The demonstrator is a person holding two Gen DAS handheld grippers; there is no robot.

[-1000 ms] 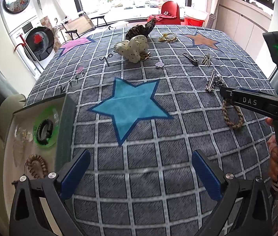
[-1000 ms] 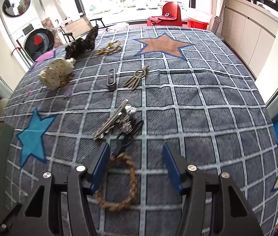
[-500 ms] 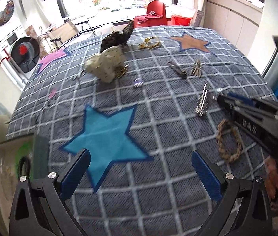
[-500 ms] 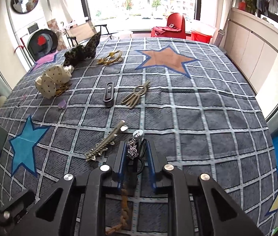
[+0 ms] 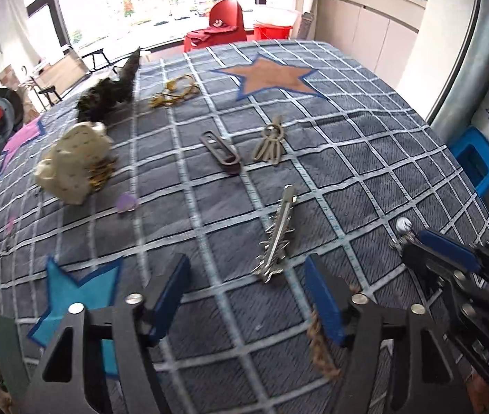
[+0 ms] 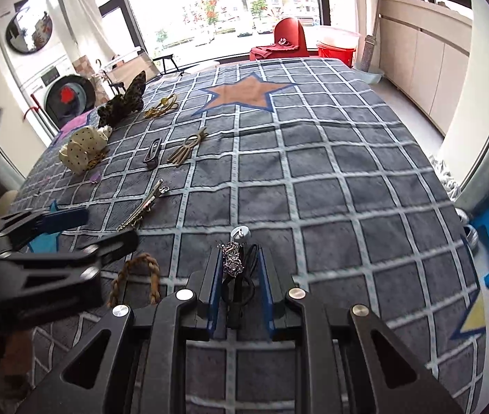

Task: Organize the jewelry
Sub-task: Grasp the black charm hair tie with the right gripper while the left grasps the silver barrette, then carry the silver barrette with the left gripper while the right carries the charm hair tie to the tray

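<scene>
- Left wrist view: our left hand-held gripper [image 5: 248, 296] has been closing, nothing between its jaws, spiky silver hair clip [image 5: 276, 238] just ahead on the checked blanket [image 5: 365, 145]
- Right wrist view: our right hand-held gripper [image 6: 238, 272] is clamped on the beaded black hair tie [image 6: 236, 265], just above the blanket, braided brown band [image 6: 137, 277] beside it

So the bed [image 6: 348, 158] is covered with a grey grid-pattern blanket with stars sewn on, orange [image 6: 244, 93] up top and blue [image 5: 72, 293] nearer the camera. Plenty is scattered straight on it: a dark butterfly hair clip [image 6: 125, 101], a gold chain tangle [image 6: 161, 107], a cream polka-dot scrunchie [image 6: 84, 148], a dark oblong clip [image 6: 152, 151], a fan-shaped metal clip [image 6: 189, 146], a long spiky silver barrette [image 5: 277, 238], a small lilac piece [image 5: 126, 201] and a braided brown hair tie [image 6: 137, 276].
</scene>
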